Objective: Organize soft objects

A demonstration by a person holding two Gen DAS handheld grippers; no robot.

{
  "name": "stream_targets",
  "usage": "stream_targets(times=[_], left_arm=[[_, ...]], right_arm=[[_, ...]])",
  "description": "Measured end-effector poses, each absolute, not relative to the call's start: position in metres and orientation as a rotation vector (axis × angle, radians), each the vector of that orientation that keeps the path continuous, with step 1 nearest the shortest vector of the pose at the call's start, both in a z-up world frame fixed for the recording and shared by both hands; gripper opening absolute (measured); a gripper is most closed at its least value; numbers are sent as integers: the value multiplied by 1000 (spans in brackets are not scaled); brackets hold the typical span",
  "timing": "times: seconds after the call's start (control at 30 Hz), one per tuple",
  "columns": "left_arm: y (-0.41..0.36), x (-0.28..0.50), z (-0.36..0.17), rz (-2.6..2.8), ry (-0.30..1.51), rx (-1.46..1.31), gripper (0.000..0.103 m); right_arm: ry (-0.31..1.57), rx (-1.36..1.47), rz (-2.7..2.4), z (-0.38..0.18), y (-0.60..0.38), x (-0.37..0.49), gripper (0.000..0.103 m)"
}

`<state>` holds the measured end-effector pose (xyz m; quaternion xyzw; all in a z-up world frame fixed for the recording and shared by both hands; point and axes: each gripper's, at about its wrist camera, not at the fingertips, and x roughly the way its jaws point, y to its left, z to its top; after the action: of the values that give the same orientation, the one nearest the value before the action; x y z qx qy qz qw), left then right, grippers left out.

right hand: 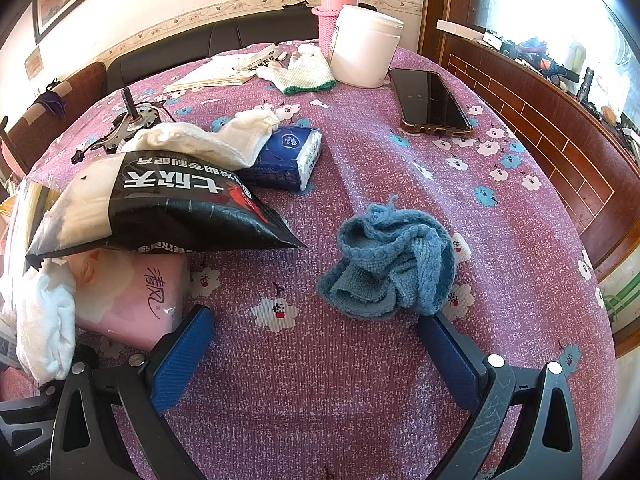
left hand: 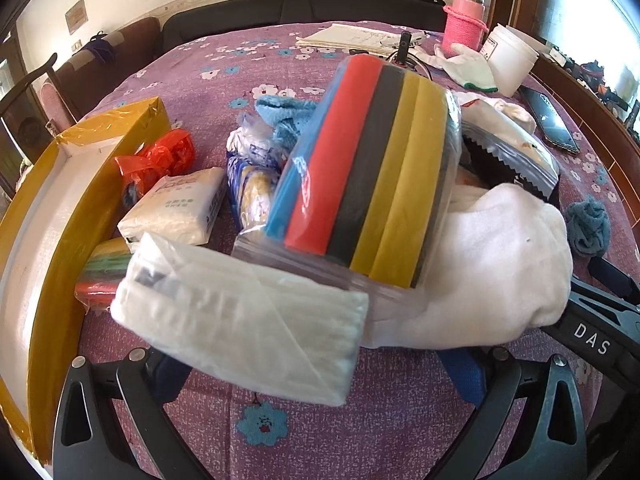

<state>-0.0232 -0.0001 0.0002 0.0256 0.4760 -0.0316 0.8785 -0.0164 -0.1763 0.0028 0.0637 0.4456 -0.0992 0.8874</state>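
The left gripper has a white tissue pack lying across the space between its blue pads, though whether the pads pinch it cannot be told, since the pack hides them; the yellow box waits at the left edge, just beyond the pile. The right gripper stands wide and empty, its fingers set either side of the bare cloth in front of the crumpled blue rag. To take the rag well, I would push forward until it sits between the pads, then close on the bunched middle, not a loose edge. Counted: two blue rags, one by each view, one bag of coloured sponges, one black pouch, one pink tissue pack, one blue tissue pack, one phone
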Motion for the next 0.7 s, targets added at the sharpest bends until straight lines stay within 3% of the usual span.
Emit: stream_targets(times=[0.7], left_arm=[[-4,-26,2,-65,988,80,103]], right_arm=[[946,134,-188,4,-177,-17,102]])
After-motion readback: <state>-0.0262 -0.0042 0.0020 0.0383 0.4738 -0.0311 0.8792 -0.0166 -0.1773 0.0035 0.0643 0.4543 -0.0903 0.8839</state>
